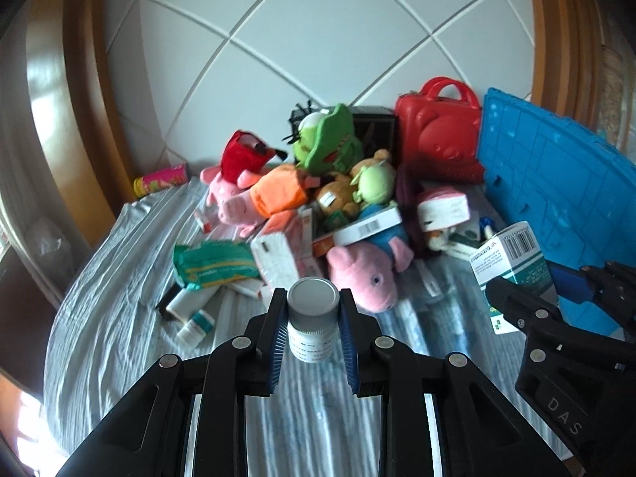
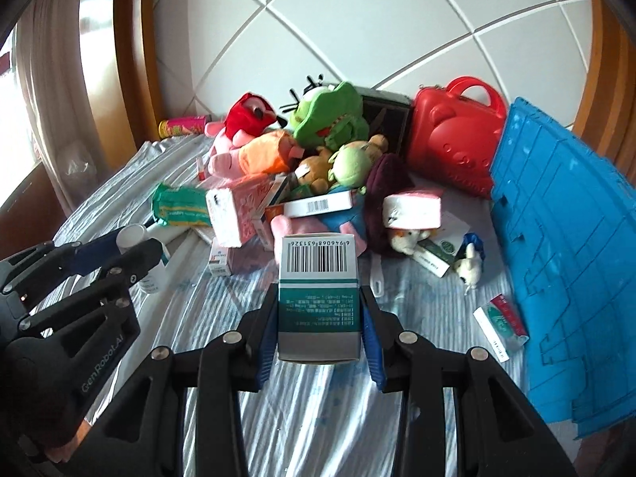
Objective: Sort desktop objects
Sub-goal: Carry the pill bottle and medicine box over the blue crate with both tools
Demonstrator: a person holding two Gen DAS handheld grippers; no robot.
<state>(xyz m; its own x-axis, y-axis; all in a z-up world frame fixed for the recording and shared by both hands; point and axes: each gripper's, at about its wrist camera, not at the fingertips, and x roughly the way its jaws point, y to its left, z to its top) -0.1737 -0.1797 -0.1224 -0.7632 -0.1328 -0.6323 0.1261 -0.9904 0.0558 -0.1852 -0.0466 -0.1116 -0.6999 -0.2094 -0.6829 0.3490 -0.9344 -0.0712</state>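
My left gripper (image 1: 313, 308) is shut on a small white medicine bottle (image 1: 313, 320) with a grey cap, held above the striped cloth. My right gripper (image 2: 319, 304) is shut on a green and white medicine box (image 2: 318, 298) with a barcode on its end. That box also shows at the right of the left wrist view (image 1: 510, 262). The left gripper also shows at the left of the right wrist view (image 2: 119, 248). A pile of plush toys (image 1: 318, 183) and boxes lies ahead of both grippers.
A blue plastic crate (image 2: 564, 246) stands at the right, a red toy case (image 2: 453, 139) behind the pile. Loose medicine boxes (image 2: 501, 318), a green wipes pack (image 1: 214, 264) and a small white toy (image 2: 471, 264) lie on the cloth. A pink tube (image 1: 161, 181) lies far left.
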